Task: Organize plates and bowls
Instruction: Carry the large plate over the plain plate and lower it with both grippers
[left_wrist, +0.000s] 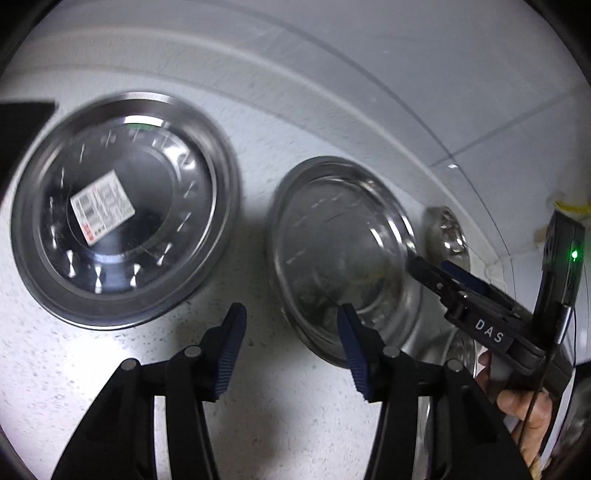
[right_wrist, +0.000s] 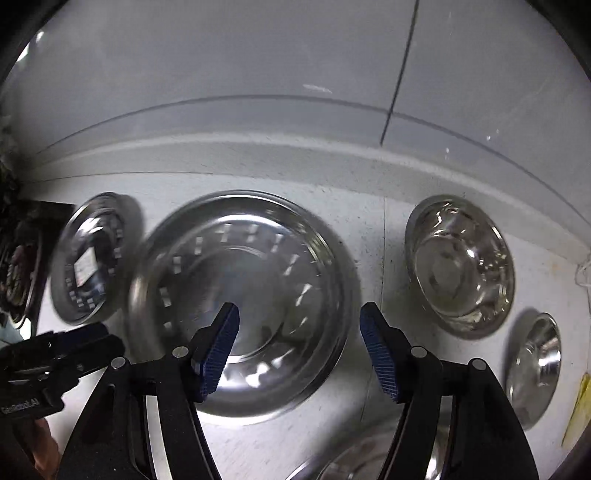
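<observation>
Both the left gripper and right gripper hover with fingers spread, empty, over the round steel plate on the white speckled bench; picking it up seemingly comes next, needing a rim pinch.

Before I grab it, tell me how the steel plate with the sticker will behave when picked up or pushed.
The plate with the sticker looks like rigid polished steel, so it probably won't flex. Its glossy surface may slip between the fingers. Lying flat on the speckled counter, it would likely slide rather than tip when pushed.
</observation>
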